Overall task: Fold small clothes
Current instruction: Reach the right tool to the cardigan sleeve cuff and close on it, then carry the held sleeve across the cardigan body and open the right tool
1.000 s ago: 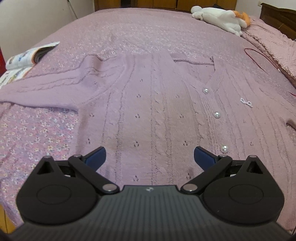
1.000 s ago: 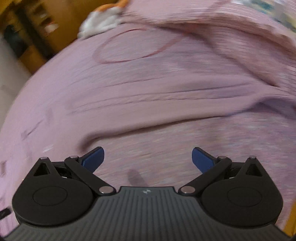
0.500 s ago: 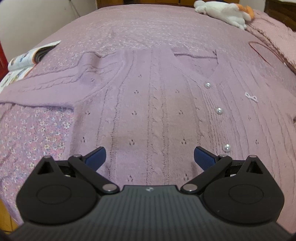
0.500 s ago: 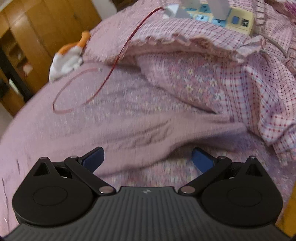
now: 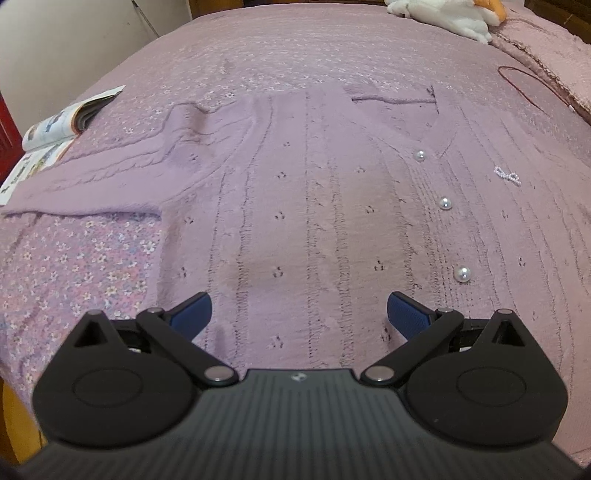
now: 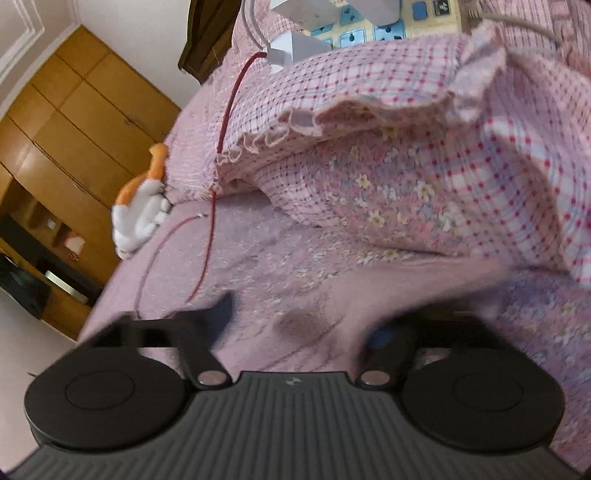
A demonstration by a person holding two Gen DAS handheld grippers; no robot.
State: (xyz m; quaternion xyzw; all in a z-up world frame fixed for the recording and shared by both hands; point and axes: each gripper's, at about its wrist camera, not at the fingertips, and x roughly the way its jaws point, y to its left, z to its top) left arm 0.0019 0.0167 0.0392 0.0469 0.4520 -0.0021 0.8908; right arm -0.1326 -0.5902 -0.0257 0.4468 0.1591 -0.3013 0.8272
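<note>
The bed (image 5: 332, 44), under a mauve floral spread, fills both views; its left edge falls away beside a white wall, and a wide bare stretch lies beyond the cardigan toward the far end. A checked quilt (image 6: 424, 122) is heaped at the right side, crowding the space there.

The cardigan (image 5: 306, 206) lies flat, front up, in the middle of the bed, neck toward the far end and hem near the camera, so its body runs lengthwise away; one sleeve (image 5: 103, 177) stretches out to the left, crossways. Three pearl buttons (image 5: 445, 203) line the placket.

A magazine (image 5: 62, 129) lies open by the left edge, a plush toy (image 5: 443, 14) at the far end, a red cable (image 6: 221, 122) trailing off the quilt.

The left gripper (image 5: 297, 314) hangs over the hem, jaws wide, nothing between. The right gripper (image 6: 306, 325) has just been closing (blurred); lilac knit lies between its jaws, but whether they press it I cannot tell.
</note>
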